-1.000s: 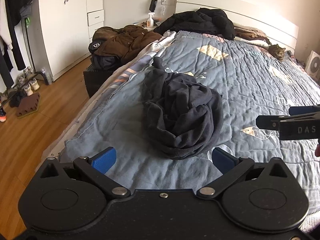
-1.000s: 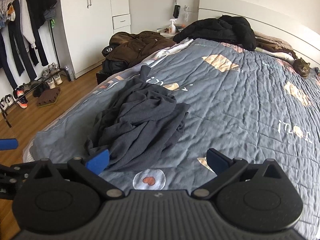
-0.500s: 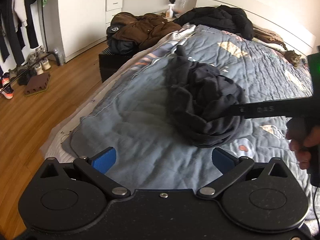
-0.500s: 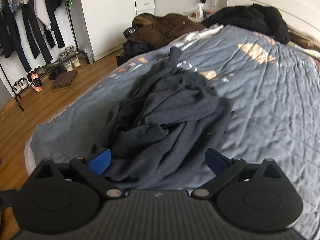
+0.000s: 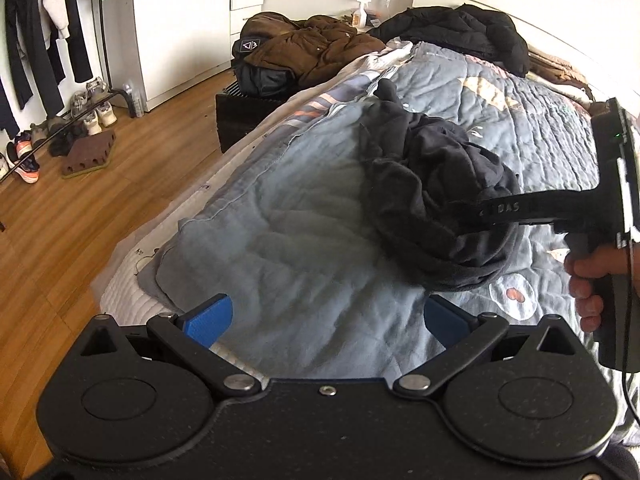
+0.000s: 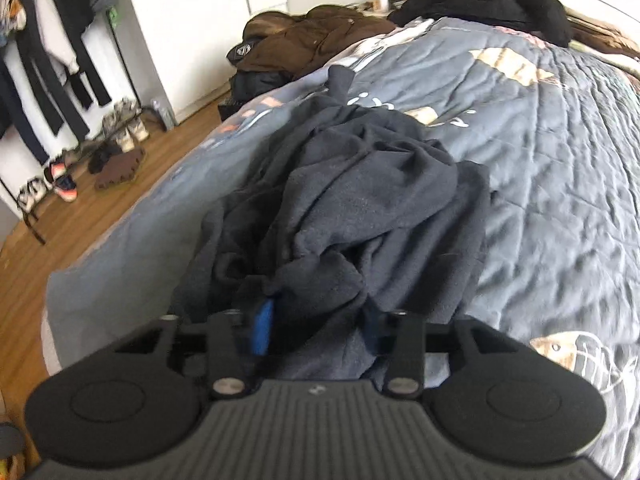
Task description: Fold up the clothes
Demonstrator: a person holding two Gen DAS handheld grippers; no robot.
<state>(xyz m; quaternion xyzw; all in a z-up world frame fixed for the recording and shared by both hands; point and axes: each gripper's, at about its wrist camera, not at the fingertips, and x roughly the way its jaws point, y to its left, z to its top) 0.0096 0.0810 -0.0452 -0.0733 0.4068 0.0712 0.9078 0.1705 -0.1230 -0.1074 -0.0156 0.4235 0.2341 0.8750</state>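
A dark garment (image 5: 436, 200) lies crumpled in a heap on the quilted bedspread (image 5: 304, 248), toward the foot of the bed and nearer its left edge, with one narrow end trailing away at about 12 o'clock in the right wrist view. The right gripper (image 6: 316, 324) is clenched on a bunched fold at the near edge of that heap: its blue pads (image 6: 262, 330) have drawn in on the fabric, and cloth fills the gap between them. From the left wrist view the same tool reaches in from 3 o'clock, a hand (image 5: 592, 284) wrapped round its handle, its fingers buried in the pile. The left gripper (image 5: 324, 320) hangs released, its jaws spread wide over bare bedspread, with the heap off at about 1 o'clock and well clear of its pads. The step in hand looks like taking hold of the garment so it can be opened out, since it is plainly not folded. The next move likely calls for the free gripper to find a second edge or corner, so the cloth can be spread flat; which part of the garment the right holds cannot be told
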